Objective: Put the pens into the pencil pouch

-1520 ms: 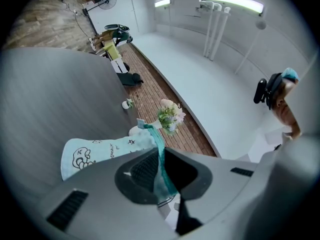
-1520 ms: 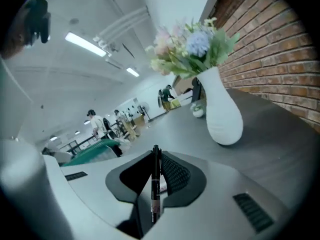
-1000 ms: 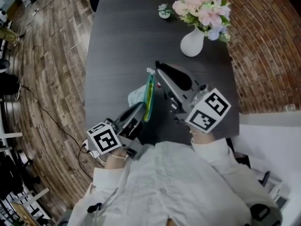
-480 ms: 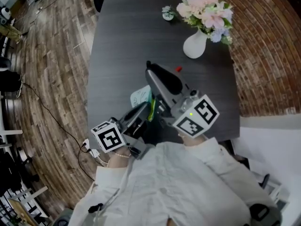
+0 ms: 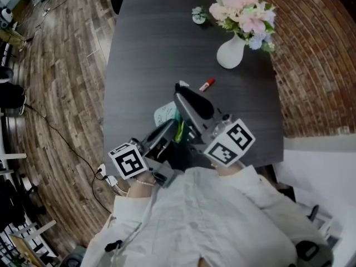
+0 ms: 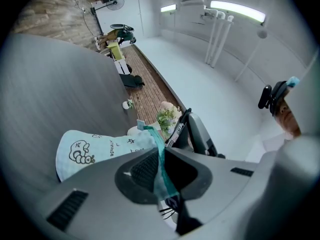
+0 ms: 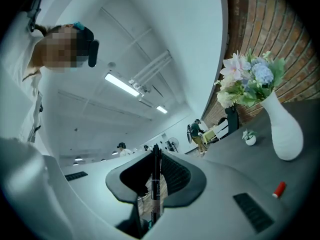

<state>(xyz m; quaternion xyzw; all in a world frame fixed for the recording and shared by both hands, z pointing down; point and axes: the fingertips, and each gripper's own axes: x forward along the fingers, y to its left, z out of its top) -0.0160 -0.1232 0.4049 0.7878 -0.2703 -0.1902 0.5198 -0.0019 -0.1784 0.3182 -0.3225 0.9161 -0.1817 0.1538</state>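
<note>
A dark table (image 5: 150, 49) fills the middle of the head view, with wooden floor (image 5: 55, 77) on the left and brick (image 5: 317, 65) on the right. A white vase of flowers (image 5: 229, 53) stands upper right. Below centre, the left gripper (image 6: 159, 156), held level, pinches the teal edge of the pale blue pencil pouch (image 5: 163, 115). Just beside it, the right gripper (image 7: 156, 174) clamps a black pen (image 7: 155, 196). A red-capped pen (image 5: 207, 84) lies further up the table.

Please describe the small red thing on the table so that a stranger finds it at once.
On the dark table stands a white vase of pink flowers. Near its base lies a short red pen, apart from everything; nothing else on the table is red.
</note>
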